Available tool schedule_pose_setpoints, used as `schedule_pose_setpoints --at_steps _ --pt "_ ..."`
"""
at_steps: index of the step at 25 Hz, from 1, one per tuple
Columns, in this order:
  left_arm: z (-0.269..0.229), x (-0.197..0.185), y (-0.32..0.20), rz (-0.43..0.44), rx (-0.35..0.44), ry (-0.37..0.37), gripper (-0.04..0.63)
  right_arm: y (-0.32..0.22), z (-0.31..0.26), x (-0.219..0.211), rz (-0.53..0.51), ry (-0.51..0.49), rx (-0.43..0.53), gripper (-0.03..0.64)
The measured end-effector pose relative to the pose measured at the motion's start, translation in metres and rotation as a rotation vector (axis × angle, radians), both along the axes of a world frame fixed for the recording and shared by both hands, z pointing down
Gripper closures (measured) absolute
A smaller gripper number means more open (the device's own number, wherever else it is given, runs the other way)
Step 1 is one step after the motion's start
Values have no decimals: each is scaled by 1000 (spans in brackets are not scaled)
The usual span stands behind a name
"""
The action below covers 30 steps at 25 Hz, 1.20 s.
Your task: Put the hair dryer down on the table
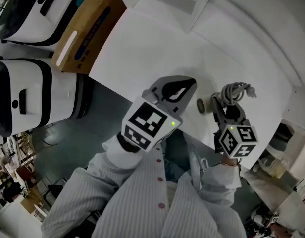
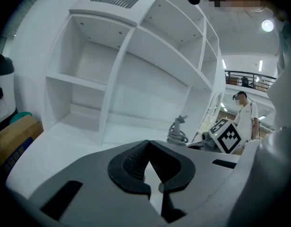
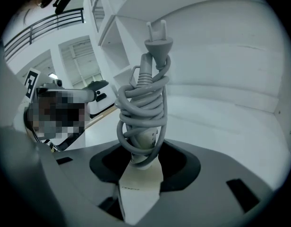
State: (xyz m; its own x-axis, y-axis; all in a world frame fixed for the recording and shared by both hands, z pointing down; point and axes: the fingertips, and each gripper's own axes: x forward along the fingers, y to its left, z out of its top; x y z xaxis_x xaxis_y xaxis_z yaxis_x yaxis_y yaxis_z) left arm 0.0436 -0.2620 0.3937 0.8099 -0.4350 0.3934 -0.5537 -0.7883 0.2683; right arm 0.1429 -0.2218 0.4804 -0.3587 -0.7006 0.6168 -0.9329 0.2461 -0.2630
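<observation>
My right gripper (image 1: pixel 223 109) is shut on the cream hair dryer (image 1: pixel 208 104), whose handle stands up between the jaws (image 3: pixel 141 143). Its grey cord (image 3: pixel 141 100) is wound round the handle, and the plug (image 3: pixel 158 44) sticks up at the top. The coil (image 1: pixel 235 90) sits over the near right part of the white table (image 1: pixel 142 48). Whether the dryer touches the table I cannot tell. To its left my left gripper (image 1: pixel 179 86) is shut with nothing in it (image 2: pixel 149 148), and the dryer's cord (image 2: pixel 177 132) lies off to its right.
White shelving (image 2: pixel 126 70) rises behind the table. A cardboard box (image 1: pixel 85 29) and two white machines (image 1: pixel 28 95) stand on the floor at the left, past the table's edge. A person (image 2: pixel 244 112) stands far off at the right.
</observation>
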Motion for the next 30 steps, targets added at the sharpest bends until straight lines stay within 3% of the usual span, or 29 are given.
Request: schedule_pose_setpoints --at_steps 18,30 --pt "11 -4 -16 -15 -23 0 586 -16 15 -1 12 11 -14 439" --pt "13 -17 -34 -42 -28 0 586 -25 42 -5 -40 116 -89 445"
